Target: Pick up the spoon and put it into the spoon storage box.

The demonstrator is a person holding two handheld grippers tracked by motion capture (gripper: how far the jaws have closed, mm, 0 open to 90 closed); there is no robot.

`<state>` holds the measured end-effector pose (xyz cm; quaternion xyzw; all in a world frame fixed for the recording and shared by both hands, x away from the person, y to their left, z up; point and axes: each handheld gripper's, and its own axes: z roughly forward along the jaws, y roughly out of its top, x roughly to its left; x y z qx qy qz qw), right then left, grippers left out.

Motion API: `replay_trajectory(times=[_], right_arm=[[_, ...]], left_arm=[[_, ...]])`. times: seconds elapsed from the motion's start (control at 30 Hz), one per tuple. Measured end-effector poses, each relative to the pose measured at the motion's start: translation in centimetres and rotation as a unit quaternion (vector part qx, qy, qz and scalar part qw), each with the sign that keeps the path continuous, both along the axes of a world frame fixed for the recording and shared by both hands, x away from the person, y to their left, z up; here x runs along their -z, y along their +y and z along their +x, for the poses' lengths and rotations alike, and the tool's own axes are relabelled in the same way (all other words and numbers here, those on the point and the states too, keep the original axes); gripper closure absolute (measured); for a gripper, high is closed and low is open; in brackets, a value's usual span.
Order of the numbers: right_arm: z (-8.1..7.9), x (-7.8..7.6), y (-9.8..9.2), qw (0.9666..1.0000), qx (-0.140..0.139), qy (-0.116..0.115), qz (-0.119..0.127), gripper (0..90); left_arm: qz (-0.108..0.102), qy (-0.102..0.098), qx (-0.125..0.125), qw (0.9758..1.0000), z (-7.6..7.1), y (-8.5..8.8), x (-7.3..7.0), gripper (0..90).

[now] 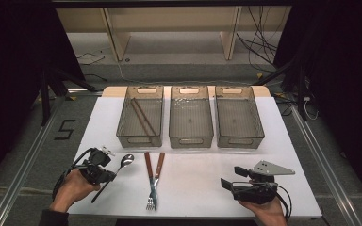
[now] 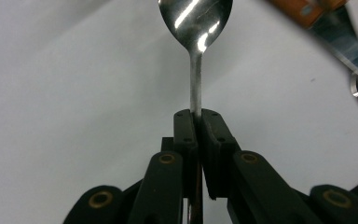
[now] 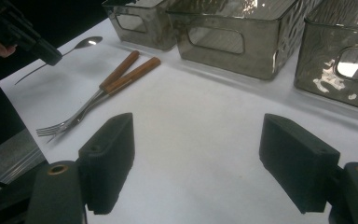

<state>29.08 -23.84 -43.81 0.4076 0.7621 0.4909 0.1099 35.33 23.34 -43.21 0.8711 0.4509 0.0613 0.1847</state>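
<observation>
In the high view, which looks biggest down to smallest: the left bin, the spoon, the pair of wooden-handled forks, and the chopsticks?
1. Left bin, clearly the largest.
2. Chopsticks and wooden-handled forks: alike in length; the chopsticks lie farther from the camera, so I won't rank them.
3. Spoon: it looks smallest, though the left claw hides part of its handle.

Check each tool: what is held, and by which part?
Left tool grips the spoon on its handle; right tool is open, holding nothing.

A lab recording bay: black curtains (image 1: 9,56) flank a white-covered tabletop (image 1: 198,179), loose cables (image 1: 259,47) trail across grey floor, bare wooden shelving (image 1: 169,28) stands behind.
</observation>
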Motion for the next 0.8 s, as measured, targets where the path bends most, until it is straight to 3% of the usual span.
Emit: replay_trajectory(times=[0.17,0.27,0.57,0.8], right_arm=[[0.0,0.0,0.0,1.0000,0.000,0.000,0.000,27.3],[0.0,0.0,0.0,1.0000,0.000,-0.001,0.001,27.3],[-0.1,0.0,0.0,1.0000,0.000,-0.001,0.002,27.3],[-0.1,0.0,0.0,1.0000,0.000,0.000,0.003,27.3]], left_arm=[[-0.034,-0.020,0.016,0.9991,0.2,-1.0,-1.3,85.1],[-0.043,-0.039,0.022,0.9980,0.6,-1.8,-2.1,85.1],[-0.077,-0.073,0.059,0.9926,2.6,-5.6,-3.8,85.1],[-0.100,-0.092,0.070,0.9882,4.5,-8.3,-5.1,85.1]])
